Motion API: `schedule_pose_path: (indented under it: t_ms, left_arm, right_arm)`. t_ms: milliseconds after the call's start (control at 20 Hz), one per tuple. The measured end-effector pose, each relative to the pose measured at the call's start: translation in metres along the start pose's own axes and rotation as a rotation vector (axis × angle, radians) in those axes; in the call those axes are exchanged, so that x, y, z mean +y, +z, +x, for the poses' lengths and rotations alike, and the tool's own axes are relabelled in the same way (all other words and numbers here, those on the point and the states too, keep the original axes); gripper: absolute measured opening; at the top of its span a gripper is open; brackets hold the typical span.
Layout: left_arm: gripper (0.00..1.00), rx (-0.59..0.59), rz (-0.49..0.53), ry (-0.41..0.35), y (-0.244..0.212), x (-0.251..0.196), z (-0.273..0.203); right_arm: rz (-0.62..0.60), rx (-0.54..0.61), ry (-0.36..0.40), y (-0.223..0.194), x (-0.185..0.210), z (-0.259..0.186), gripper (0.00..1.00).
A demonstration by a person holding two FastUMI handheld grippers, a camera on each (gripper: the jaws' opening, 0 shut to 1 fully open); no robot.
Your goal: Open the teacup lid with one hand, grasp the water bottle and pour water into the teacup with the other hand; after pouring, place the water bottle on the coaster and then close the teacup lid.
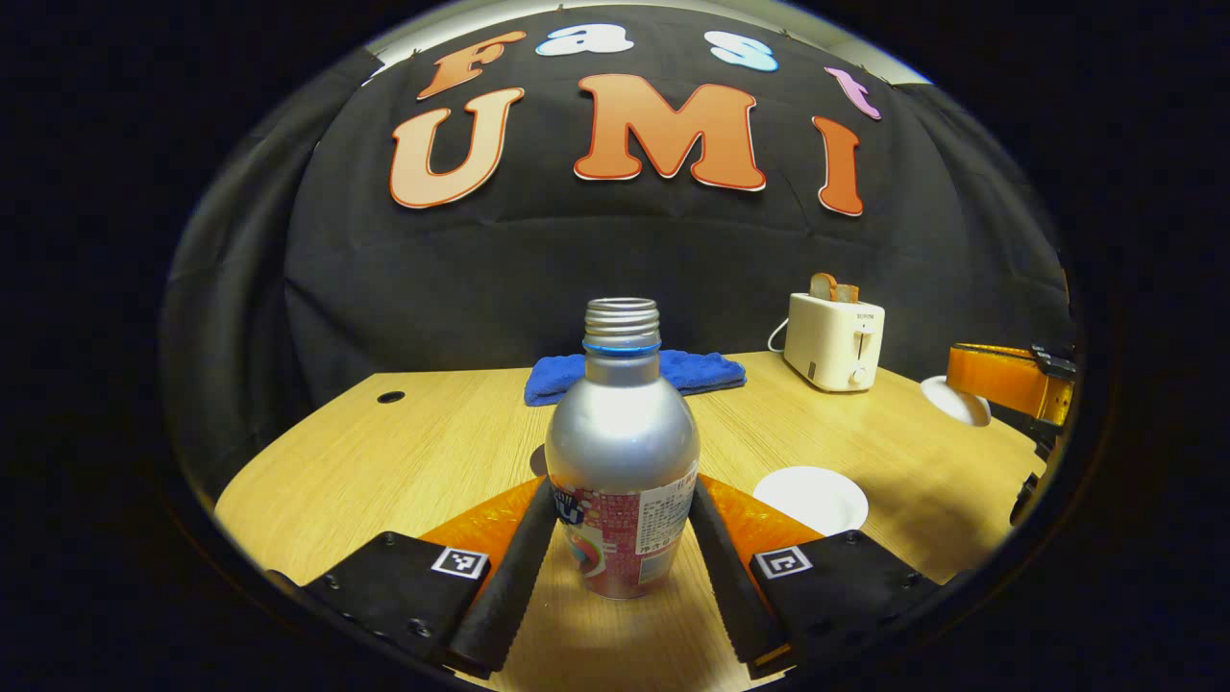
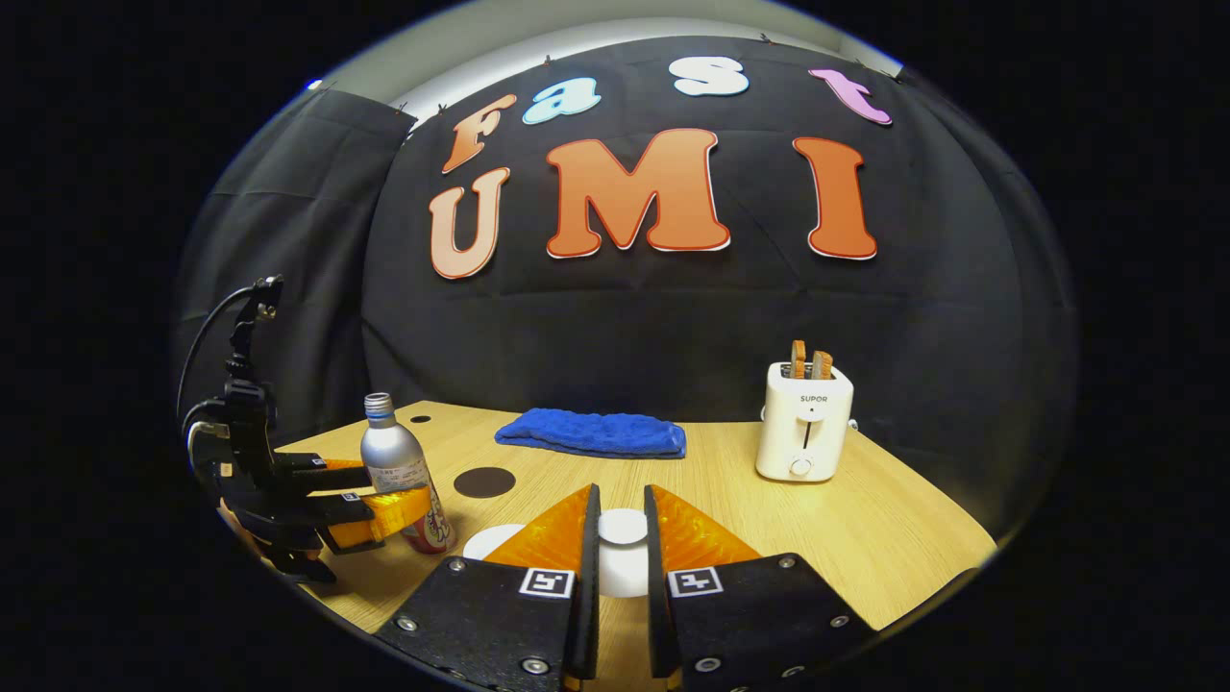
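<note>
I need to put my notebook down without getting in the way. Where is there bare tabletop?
Free: the light wood between the blue towel and the toaster, and the stretch right of the toaster. Crowded: the near left, where the water bottle, left gripper, dark coaster and white teacup cluster.

The silver metal water bottle [image 1: 620, 432] stands upright on the light wooden table [image 1: 404, 452], between the fingers of the left tool [image 1: 623, 485], which touch its two sides. Just behind it lies the dark round coaster [image 2: 483, 481], and behind that, near the table's back edge, the folded blue cloth [image 1: 634, 375]. To the cloth's right stands the cream two-slot toaster [image 1: 834, 341] with bread in its slots. A flat white round disc [image 1: 810, 500] lies between the bottle and the white teacup [image 2: 623, 572]. The white round teacup lid [image 2: 623, 527] sits on the cup, between the fingers of the right tool [image 2: 620, 492].
</note>
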State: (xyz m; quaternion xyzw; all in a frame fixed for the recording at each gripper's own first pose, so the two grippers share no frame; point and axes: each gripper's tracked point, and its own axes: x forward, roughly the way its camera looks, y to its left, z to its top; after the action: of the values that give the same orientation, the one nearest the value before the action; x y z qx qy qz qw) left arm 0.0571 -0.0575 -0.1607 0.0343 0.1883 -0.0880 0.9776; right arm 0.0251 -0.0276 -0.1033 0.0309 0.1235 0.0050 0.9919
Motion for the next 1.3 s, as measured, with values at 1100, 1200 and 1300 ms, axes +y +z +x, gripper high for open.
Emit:
schedule_pose_path:
  t_ms: [1100,1200,1300]
  left_arm:
    - [0.80,0.005,0.885,0.126,0.003,0.013,0.012]
    - [0.80,0.016,0.971,0.134,0.003,0.015,0.011]
    - [0.84,0.030,1.055,0.146,0.000,0.018,0.011]
  right_arm:
    - [-0.036,-0.053,-0.129,0.015,-0.058,-0.033,0.21]
    - [-0.043,-0.052,-0.139,0.013,-0.062,-0.035,0.21]
    - [-0.042,-0.056,-0.143,0.013,-0.065,-0.037,0.21]
